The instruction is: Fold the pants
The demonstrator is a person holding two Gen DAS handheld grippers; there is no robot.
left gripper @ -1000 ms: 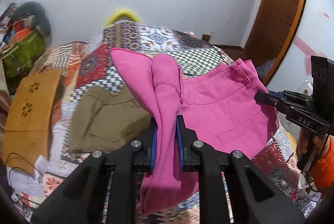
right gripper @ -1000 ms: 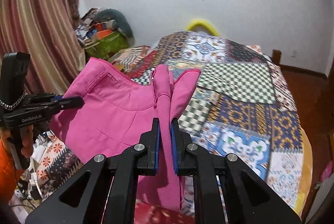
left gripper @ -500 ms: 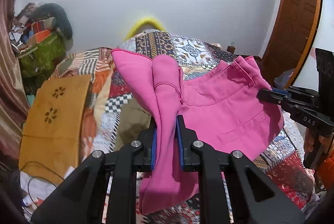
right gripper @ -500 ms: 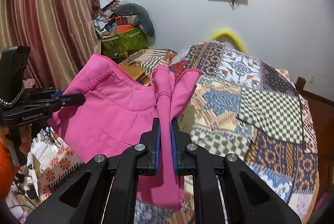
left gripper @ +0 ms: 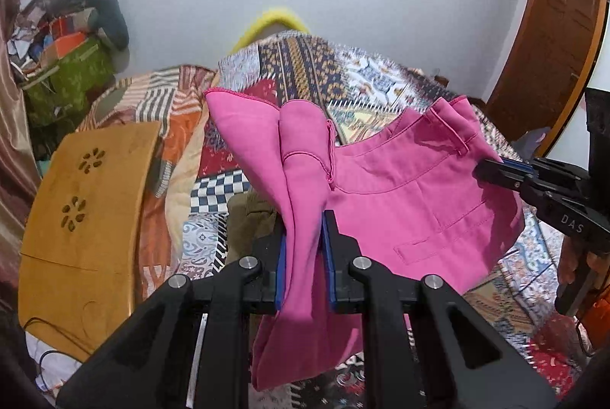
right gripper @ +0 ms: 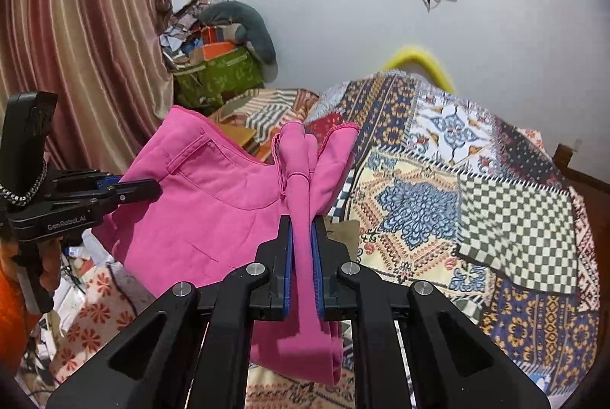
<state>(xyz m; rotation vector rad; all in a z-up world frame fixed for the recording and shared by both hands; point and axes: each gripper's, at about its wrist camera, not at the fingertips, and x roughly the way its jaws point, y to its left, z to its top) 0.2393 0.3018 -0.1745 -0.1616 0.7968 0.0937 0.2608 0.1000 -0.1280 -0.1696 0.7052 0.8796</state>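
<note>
The pink pants [left gripper: 400, 195] hang in the air above the bed, stretched between both grippers. My left gripper [left gripper: 304, 218] is shut on a bunched edge of the pants, with folded fabric drooping below it. My right gripper [right gripper: 302, 224] is shut on the opposite bunched edge of the pants [right gripper: 213, 203]. The right gripper also shows at the right of the left wrist view [left gripper: 492, 172], and the left gripper at the left of the right wrist view [right gripper: 148, 185]. A waistband with belt loop and a back pocket face the left camera.
A patchwork quilt [right gripper: 476, 180] covers the bed below. An olive garment [left gripper: 248, 218] lies on it under the pants. A wooden lap table [left gripper: 84, 218] stands at the left, a green bag with clutter [right gripper: 225, 73] and a curtain [right gripper: 76, 27] beyond. A wooden door [left gripper: 549, 46] is at the right.
Both grippers have risen and swung left with the pants, which stay stretched between them. The curtain and clutter pile have come further into view.
</note>
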